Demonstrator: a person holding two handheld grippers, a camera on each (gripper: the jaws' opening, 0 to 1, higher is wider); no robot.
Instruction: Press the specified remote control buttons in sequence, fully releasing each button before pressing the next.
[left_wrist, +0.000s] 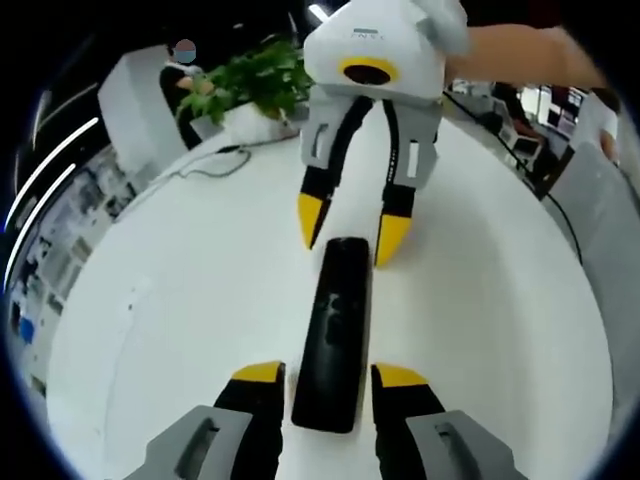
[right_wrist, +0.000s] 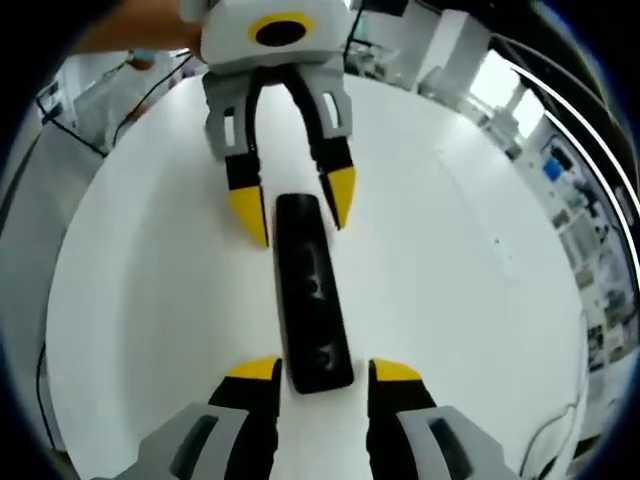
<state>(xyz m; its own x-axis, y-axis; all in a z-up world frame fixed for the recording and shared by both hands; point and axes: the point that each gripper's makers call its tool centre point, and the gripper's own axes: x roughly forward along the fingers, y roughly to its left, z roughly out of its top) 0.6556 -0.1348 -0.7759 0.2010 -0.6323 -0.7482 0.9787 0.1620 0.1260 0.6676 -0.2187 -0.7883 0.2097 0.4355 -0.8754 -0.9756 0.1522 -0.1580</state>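
Black remote control (left_wrist: 333, 330) on white table (left_wrist: 180, 300); yellow-tipped, grey-and-black grippers.

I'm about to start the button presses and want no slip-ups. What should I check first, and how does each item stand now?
1. Remote in view, lying flat on the table: ok.
2. Left gripper open, its jaws either side of the remote's near end: ok.
3. Right gripper open, straddling the opposite end: ok.
4. No jaw resting on a button: ok, tips sit beside the body.
5. Which button is the target: cannot tell, markings too small.
6. Cable and plant away from the remote: ok.
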